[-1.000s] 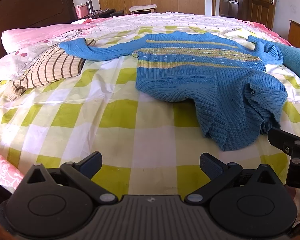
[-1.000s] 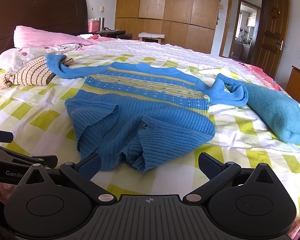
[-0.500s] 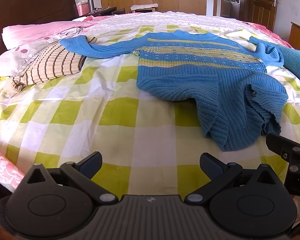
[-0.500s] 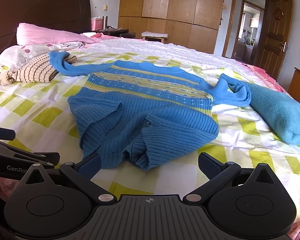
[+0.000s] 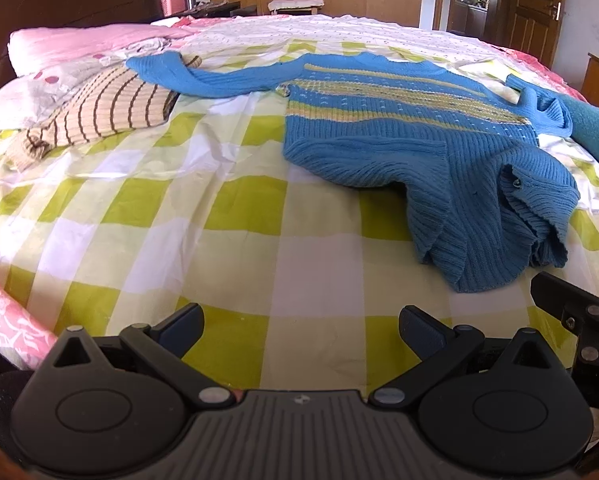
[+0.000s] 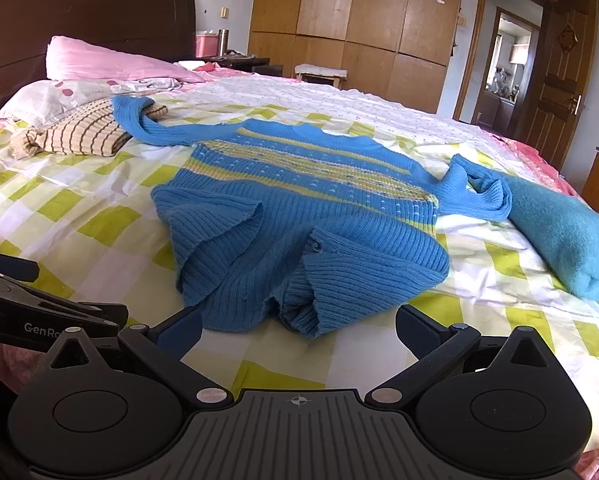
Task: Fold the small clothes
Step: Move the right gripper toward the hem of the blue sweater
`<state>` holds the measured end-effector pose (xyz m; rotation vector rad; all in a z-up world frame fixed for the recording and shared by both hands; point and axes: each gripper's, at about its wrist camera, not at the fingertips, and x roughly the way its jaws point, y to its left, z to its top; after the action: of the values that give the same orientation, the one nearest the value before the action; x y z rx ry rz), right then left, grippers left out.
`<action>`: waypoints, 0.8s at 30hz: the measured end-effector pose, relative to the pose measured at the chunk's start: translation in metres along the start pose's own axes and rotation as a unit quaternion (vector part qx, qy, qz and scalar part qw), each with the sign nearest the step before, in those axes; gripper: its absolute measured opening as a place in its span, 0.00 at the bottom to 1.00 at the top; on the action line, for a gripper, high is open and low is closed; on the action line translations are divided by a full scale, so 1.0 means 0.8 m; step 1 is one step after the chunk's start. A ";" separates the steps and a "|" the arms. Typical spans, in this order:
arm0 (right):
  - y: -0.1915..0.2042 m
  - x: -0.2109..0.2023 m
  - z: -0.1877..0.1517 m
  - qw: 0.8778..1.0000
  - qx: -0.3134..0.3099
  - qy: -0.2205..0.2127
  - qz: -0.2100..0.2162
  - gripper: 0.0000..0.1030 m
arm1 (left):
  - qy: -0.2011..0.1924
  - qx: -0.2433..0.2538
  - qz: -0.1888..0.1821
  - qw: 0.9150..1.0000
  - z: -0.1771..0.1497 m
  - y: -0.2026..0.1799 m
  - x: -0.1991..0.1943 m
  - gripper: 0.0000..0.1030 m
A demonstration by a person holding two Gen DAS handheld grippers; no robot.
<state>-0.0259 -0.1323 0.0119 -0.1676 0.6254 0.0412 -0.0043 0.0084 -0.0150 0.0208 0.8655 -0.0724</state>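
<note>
Lying rumpled just beyond the wide-spread right hand-held gripper [image 6: 298,328], blue sweater [image 6: 299,216]; left hand-held gripper [image 5: 300,330] likewise wide.

A green-checked bed sheet [image 6: 99,224] spreads ahead of the claw; pink pillow [image 6: 111,62] far left, wooden wardrobe [image 6: 363,20] beyond, door [image 6: 559,92] far right.

Bare checked bedsheet [image 5: 227,216] lies open ahead of the left claw [image 5: 299,330]. Blue sweater [image 6: 299,216] hem bunches just ahead of the right claw [image 6: 297,328].
</note>
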 end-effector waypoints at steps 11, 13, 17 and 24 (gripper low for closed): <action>0.001 0.003 -0.002 1.000 -0.002 0.003 0.002 0.99 | 0.014 0.006 0.004 1.000 -0.005 -0.003 0.008 1.00; 0.000 0.002 -0.002 1.000 -0.001 0.002 0.002 0.99 | 0.015 0.007 0.003 1.000 -0.005 -0.003 0.008 1.00; -0.003 0.001 -0.002 1.000 0.005 -0.002 0.001 0.99 | 0.012 0.009 0.005 1.000 -0.005 -0.003 0.006 1.00; -0.012 -0.003 0.011 1.000 0.009 -0.019 -0.001 0.94 | -0.017 0.016 0.007 1.000 0.001 -0.003 -0.002 1.00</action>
<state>-0.0222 -0.1400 0.0217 -0.1497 0.5880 0.0369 -0.0049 0.0064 -0.0129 0.0561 0.8297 -0.0727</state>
